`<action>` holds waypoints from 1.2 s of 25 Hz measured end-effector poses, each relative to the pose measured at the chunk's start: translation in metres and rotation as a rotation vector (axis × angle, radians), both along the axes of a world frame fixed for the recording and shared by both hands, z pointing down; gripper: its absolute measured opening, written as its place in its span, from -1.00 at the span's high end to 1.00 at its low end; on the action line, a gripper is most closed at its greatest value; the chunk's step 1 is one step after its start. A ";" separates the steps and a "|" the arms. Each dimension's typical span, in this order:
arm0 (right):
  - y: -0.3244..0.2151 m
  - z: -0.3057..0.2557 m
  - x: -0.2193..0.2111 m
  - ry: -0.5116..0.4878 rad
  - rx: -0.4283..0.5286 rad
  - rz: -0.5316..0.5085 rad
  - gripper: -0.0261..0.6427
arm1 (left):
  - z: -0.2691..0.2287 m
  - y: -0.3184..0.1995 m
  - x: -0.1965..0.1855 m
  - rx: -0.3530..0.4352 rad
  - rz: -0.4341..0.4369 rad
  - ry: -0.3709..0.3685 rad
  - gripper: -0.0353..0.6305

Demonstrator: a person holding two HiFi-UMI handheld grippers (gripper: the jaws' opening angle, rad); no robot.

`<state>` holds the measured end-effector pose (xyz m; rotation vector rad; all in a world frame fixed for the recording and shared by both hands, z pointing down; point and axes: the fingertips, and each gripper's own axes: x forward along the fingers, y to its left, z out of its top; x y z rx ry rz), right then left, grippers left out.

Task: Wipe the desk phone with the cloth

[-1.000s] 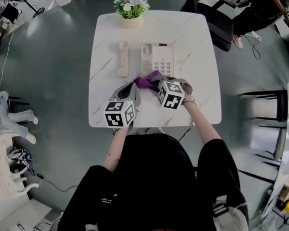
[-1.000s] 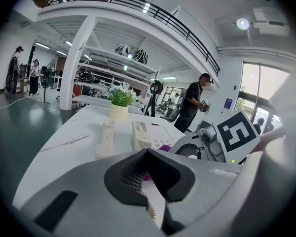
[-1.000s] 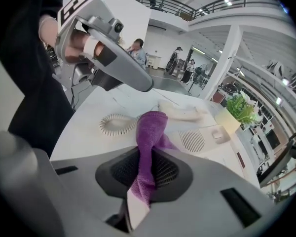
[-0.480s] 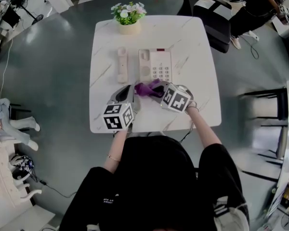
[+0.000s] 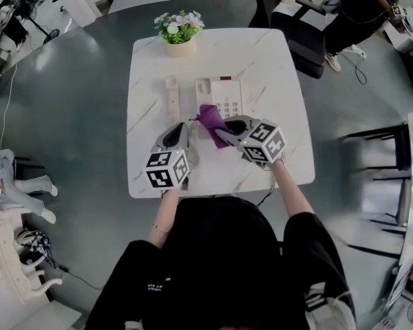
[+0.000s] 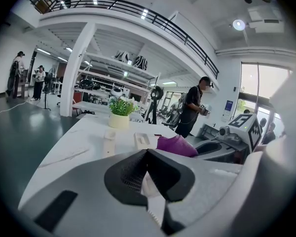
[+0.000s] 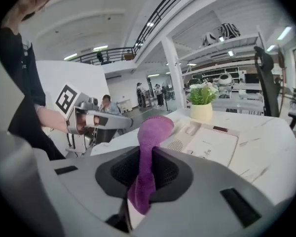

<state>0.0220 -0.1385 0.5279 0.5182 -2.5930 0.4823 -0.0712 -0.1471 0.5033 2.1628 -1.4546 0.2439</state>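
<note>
A beige desk phone base (image 5: 221, 93) lies on the white marble table (image 5: 282, 81). Its handset (image 5: 171, 98) lies off the cradle, on the table to the left. My right gripper (image 5: 220, 133) is shut on a purple cloth (image 5: 209, 118), which hangs over the base's near left corner. In the right gripper view the cloth (image 7: 155, 127) stands up between the jaws of that gripper (image 7: 147, 154), with the phone base (image 7: 202, 142) just beyond. My left gripper (image 5: 179, 133) hovers near the handset's near end, shut and holding nothing. The left gripper view looks past that gripper (image 6: 147, 154) to the cloth (image 6: 176, 144).
A potted plant (image 5: 176, 31) stands at the table's far edge. An office chair (image 5: 306, 29) sits off the far right corner, with a person (image 5: 361, 9) behind it. The table's near edge runs just under both grippers.
The right gripper has swung to the right, and its cloth now reaches over the phone base's near left corner. The left gripper has hardly moved.
</note>
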 end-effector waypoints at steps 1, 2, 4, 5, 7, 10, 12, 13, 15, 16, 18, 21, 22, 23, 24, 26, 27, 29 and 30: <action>-0.004 -0.005 0.003 -0.035 -0.006 0.032 0.81 | -0.002 -0.001 0.001 0.006 0.002 0.002 0.90; -0.009 -0.010 0.006 -0.068 -0.010 0.063 0.81 | -0.003 -0.003 0.003 0.011 0.005 0.004 0.90; -0.019 -0.019 0.014 -0.128 -0.012 0.123 0.81 | -0.007 -0.006 0.006 0.020 0.011 0.013 0.90; -0.025 -0.023 0.018 -0.150 -0.008 0.153 0.81 | -0.009 -0.008 0.008 0.024 0.016 0.017 0.90; -0.036 -0.029 0.027 -0.176 0.006 0.212 0.81 | -0.013 -0.012 0.012 0.031 0.028 0.022 0.90; -0.054 -0.036 0.041 -0.221 0.020 0.305 0.81 | -0.016 -0.017 0.019 0.038 0.044 0.024 0.90; -0.065 -0.041 0.051 -0.255 0.025 0.368 0.81 | -0.017 -0.021 0.024 0.040 0.052 0.026 0.90; -0.071 -0.044 0.056 -0.266 0.030 0.397 0.81 | -0.017 -0.022 0.026 0.039 0.055 0.026 0.90; -0.080 -0.048 0.066 -0.277 0.044 0.452 0.81 | -0.016 -0.025 0.029 0.037 0.060 0.026 0.90; -0.085 -0.049 0.070 -0.279 0.053 0.477 0.81 | -0.016 -0.026 0.031 0.036 0.063 0.025 0.90; -0.096 -0.052 0.080 -0.276 0.073 0.524 0.81 | -0.015 -0.030 0.035 0.035 0.067 0.026 0.90; -0.110 -0.052 0.093 -0.235 0.119 0.584 0.81 | -0.014 -0.035 0.043 0.034 0.081 0.026 0.90; -0.114 -0.052 0.096 -0.217 0.135 0.601 0.81 | -0.014 -0.037 0.046 0.033 0.086 0.026 0.90; -0.118 -0.052 0.099 -0.199 0.150 0.615 0.81 | -0.014 -0.038 0.048 0.032 0.090 0.027 0.90; -0.123 -0.052 0.101 -0.182 0.165 0.626 0.81 | -0.014 -0.040 0.050 0.030 0.094 0.027 0.90; -0.132 -0.052 0.105 -0.146 0.193 0.645 0.81 | -0.012 -0.042 0.053 0.023 0.099 0.026 0.90; -0.136 -0.052 0.107 -0.125 0.208 0.654 0.81 | -0.011 -0.043 0.054 0.020 0.101 0.025 0.90; -0.144 -0.051 0.111 -0.078 0.242 0.667 0.81 | -0.008 -0.045 0.056 0.013 0.105 0.023 0.90; -0.148 -0.051 0.112 -0.052 0.261 0.669 0.81 | -0.007 -0.046 0.056 0.010 0.105 0.022 0.90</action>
